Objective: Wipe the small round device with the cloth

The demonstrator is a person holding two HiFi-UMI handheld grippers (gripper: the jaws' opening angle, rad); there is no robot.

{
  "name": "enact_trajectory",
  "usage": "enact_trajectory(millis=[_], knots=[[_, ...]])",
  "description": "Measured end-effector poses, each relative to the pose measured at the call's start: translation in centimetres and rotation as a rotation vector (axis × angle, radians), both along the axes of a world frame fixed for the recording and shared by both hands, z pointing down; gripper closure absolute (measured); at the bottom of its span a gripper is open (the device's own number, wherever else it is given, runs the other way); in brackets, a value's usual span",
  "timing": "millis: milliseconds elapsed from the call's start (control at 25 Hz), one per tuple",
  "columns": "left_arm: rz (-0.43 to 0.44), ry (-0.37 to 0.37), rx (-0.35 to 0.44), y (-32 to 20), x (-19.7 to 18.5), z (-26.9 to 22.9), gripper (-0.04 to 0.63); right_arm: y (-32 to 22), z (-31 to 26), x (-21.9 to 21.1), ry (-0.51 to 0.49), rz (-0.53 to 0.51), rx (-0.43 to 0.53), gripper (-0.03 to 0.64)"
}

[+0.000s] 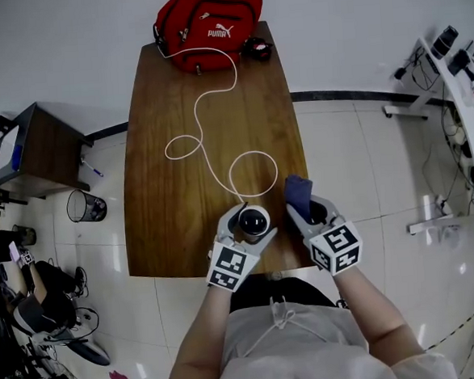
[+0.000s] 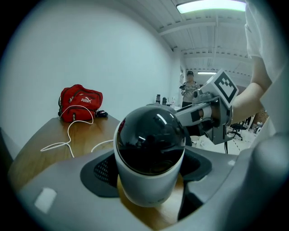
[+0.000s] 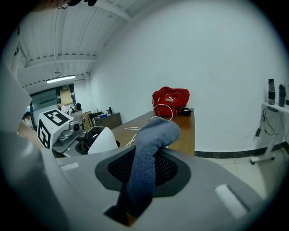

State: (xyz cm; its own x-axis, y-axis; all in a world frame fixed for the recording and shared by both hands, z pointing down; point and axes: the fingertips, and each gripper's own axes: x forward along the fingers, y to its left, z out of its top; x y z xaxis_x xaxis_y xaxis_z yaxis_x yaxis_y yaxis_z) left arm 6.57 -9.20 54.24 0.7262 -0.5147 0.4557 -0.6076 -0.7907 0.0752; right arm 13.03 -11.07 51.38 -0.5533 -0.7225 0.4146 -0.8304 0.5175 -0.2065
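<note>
Left gripper (image 1: 242,238) grips the dome camera (image 1: 253,221) at its white base. Right gripper (image 1: 318,223) pinches the limp cloth (image 1: 297,191). The glossy dome looks slippery.

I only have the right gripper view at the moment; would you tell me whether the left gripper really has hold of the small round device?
Observer: Yes. In its own view the left gripper has both jaws closed on the white body of the small round device.
Operator: Thank you. Is the cloth touching it?
Observer: No. From the head view, the cloth in the right gripper sits to the device's right, with a gap between them.
</note>
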Motion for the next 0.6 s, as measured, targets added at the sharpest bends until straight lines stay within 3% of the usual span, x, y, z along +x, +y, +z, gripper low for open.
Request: enact_trajectory(millis=[120,320,600], knots=[[-0.014,-0.003,-0.003,-0.6,0.1,1.7,0.216,-0.6,1.1,0.1,-0.029,0.025,-0.022,0.511],[-0.010,-0.086,0.014,-0.7,0.0,4.9,0.216,-0.7,2.1,0.6,-0.007,0.022,-0.012,0.511],[-0.040,-0.041,0.011,-0.8,-0.1,5.2,0.215,-0.7,1.4,0.8,0.004,0.003,-0.006,0.511]])
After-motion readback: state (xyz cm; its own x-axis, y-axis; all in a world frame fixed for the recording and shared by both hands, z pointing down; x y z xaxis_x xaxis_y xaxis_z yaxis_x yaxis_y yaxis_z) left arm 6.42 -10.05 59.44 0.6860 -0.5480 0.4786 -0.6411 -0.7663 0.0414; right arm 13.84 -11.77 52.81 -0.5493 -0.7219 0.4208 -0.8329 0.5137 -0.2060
